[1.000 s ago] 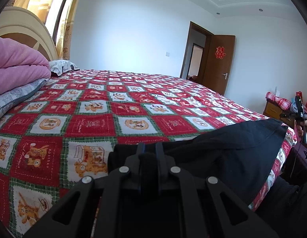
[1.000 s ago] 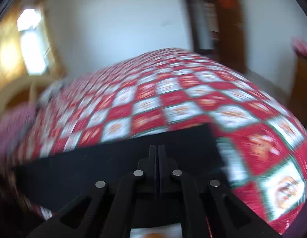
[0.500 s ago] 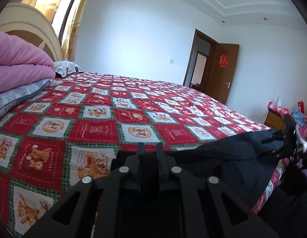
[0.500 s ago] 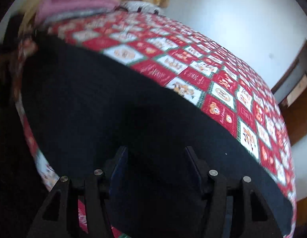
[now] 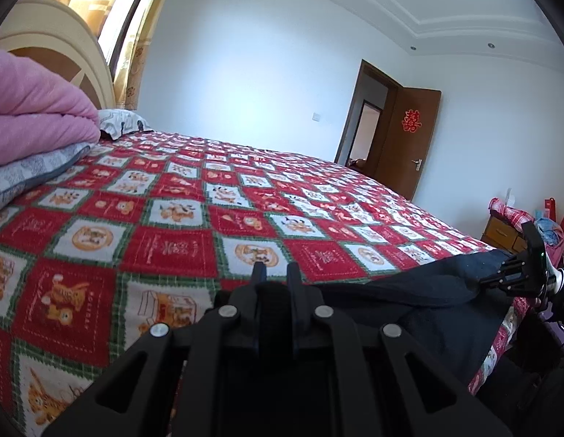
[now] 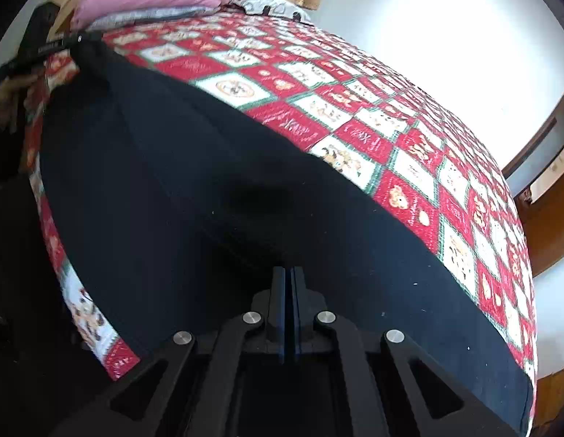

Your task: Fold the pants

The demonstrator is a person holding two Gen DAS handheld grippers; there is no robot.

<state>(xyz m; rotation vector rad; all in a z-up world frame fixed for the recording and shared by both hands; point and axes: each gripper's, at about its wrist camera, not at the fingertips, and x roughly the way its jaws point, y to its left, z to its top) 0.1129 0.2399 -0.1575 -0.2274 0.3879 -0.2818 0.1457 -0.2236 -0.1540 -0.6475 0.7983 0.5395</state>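
Black pants (image 5: 438,302) lie along the near edge of a bed with a red, white and green patterned quilt (image 5: 180,218). My left gripper (image 5: 276,273) is shut on one end of the pants, with black cloth between its fingers. My right gripper (image 6: 289,276) is shut on the pants (image 6: 194,189) at the other end. The right gripper also shows at the far right of the left wrist view (image 5: 500,276), and the left gripper at the upper left of the right wrist view (image 6: 89,45).
A folded pink duvet (image 5: 30,116) lies on grey pillows (image 5: 27,174) at the headboard. A brown door (image 5: 405,138) stands open at the back. A wooden nightstand (image 5: 504,233) with clutter stands right of the bed.
My right gripper swung round over the pants, opened half a second ago, and has now closed on the cloth. My left gripper stayed shut on its end and tilted up a little.
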